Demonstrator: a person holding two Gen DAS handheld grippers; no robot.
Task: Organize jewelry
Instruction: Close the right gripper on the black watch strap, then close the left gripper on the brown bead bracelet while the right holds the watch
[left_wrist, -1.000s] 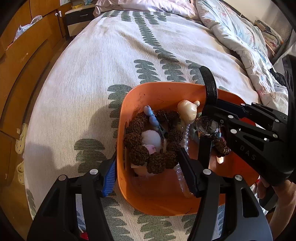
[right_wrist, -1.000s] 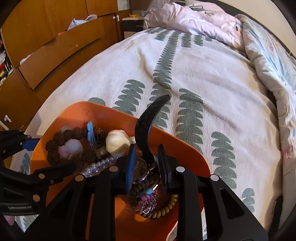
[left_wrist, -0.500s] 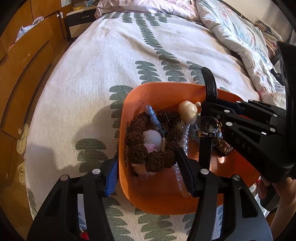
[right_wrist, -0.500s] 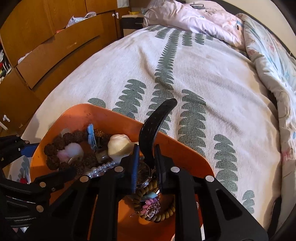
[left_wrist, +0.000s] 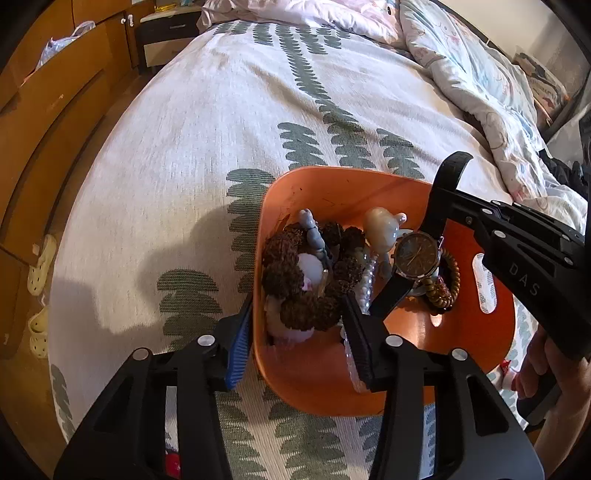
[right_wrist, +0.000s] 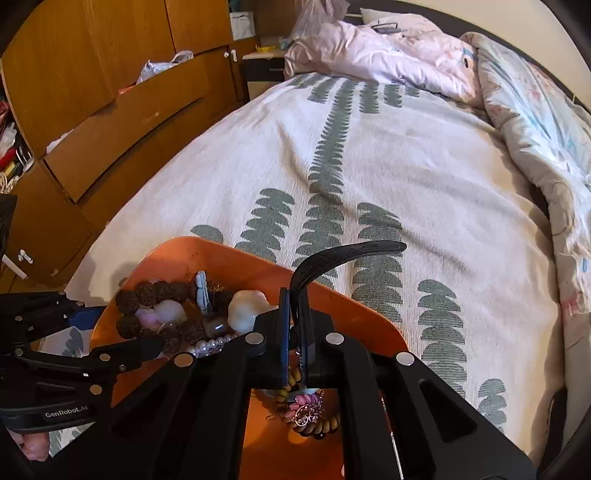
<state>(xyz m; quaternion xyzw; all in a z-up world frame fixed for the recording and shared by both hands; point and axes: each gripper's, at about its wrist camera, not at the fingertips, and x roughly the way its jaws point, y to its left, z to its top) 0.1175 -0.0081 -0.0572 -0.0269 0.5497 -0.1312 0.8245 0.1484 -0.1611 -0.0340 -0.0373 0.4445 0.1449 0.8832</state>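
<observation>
- So the whole thing hinges on the watch (left_wrist: 417, 254) — the right gripper (right_wrist: 294, 332) is clamped on its black strap, with the pads pressed flat to either side of the band just above the case.
- The watch's long axis runs roughly upright: one strap end curls up and away over the far rim of the orange tray (left_wrist: 332, 181), while the other trails down toward the left gripper's (left_wrist: 295, 332) inner finger. It looks like it's touching or nearly so, but I can't say for sure.
- The dial faces the left wrist camera: dark brownish face, silver-ish case, thin hands. From the right wrist view the case is mostly hidden behind the fingers.
- The left gripper is spread wide and not squeezing anything — its fingers straddle the tray's near left corner, the blue-padded one outside the wall and the other inside among the beads. It seems to be just steadying the tray.
- My guess is that the next move is lifting the watch straight up and out. The right one is obviously the one to do it, since it already has the grip.
- The risk is that the lower strap snags the pearl strand (left_wrist: 365, 280) or the coiled amber hair tie (left_wrist: 443, 284) sitting right beside the case.
- The chunky brown seed-bead bracelet (left_wrist: 295, 280) sits further left, so it's probably safe.
</observation>
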